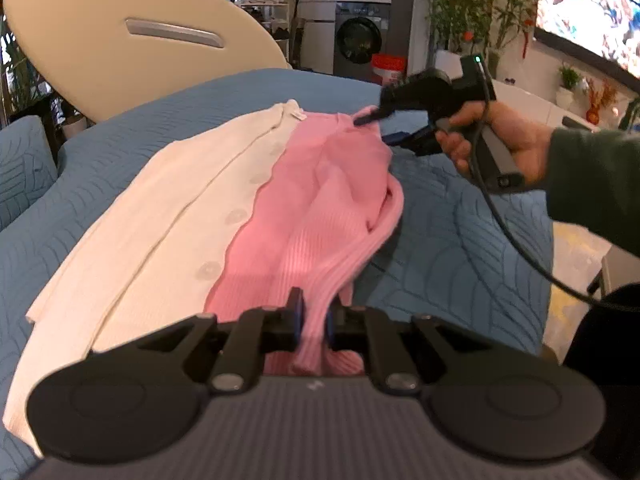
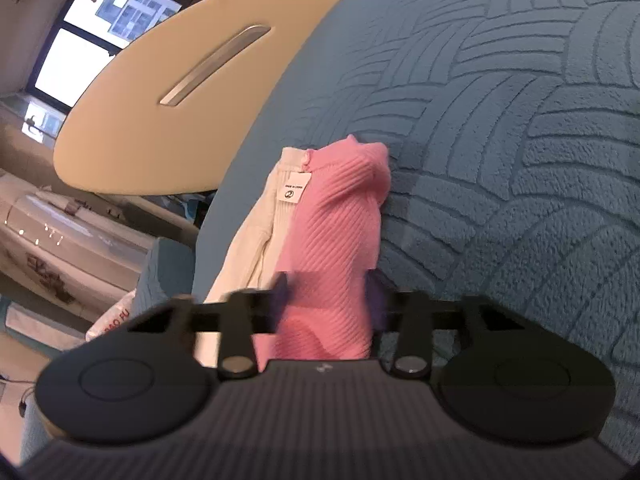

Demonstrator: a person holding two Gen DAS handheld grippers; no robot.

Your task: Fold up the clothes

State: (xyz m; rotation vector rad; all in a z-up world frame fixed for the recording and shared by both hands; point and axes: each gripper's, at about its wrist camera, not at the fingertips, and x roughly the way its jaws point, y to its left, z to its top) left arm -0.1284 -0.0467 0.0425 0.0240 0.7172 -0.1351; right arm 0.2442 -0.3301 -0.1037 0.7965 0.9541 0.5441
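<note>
A pink ribbed knit top (image 1: 320, 184) lies on a blue quilted bed (image 1: 460, 248), overlapping a white buttoned cardigan (image 1: 160, 224). My left gripper (image 1: 314, 320) is shut on the near pink hem, which bunches between its pads. At the far end a hand holds my right gripper (image 1: 378, 128) at the pink shoulder. In the right wrist view the right gripper (image 2: 328, 304) is blurred. Its jaws stand apart with the pink top (image 2: 340, 220) bulging between them. The white cardigan (image 2: 256, 240) with its neck label lies just to the left.
A beige headboard (image 1: 120, 40) rises behind the bed, with a blue pillow (image 1: 24, 164) at the left. The gripper's black cable (image 1: 516, 248) trails over the bed's right side. A washing machine (image 1: 358, 40), plants and a lit screen (image 1: 592, 12) stand further back.
</note>
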